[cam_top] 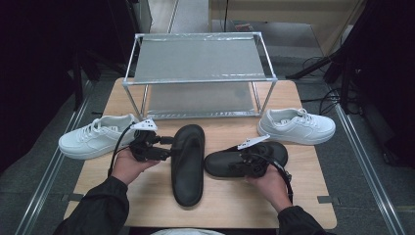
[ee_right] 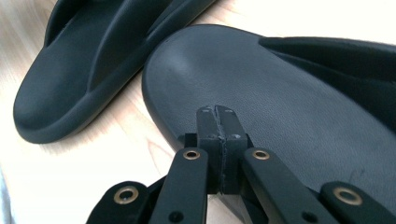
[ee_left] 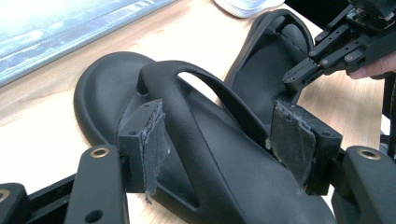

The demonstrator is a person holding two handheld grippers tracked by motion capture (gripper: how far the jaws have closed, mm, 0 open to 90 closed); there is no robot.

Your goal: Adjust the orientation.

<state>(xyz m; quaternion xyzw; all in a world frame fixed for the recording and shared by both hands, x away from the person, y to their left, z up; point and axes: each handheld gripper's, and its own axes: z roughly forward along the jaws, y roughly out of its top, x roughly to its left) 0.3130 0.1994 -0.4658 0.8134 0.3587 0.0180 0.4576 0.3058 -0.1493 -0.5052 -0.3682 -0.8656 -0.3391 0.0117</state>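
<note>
Left tool (ee_left: 219, 140) wide, straddling matte black sandal (ee_left: 224, 186) strap; right tool (ee_right: 219, 140) closed, empty.

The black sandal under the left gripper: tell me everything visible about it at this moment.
The black sandal is a matte, rubbery-looking flip-flop with a thick sole and a Y-shaped thong strap. It lies sole-down on the wooden table, lengthwise away from the person, beside the second black sandal. The left gripper is open, its fingers straddling the strap; contact cannot be told.
</note>
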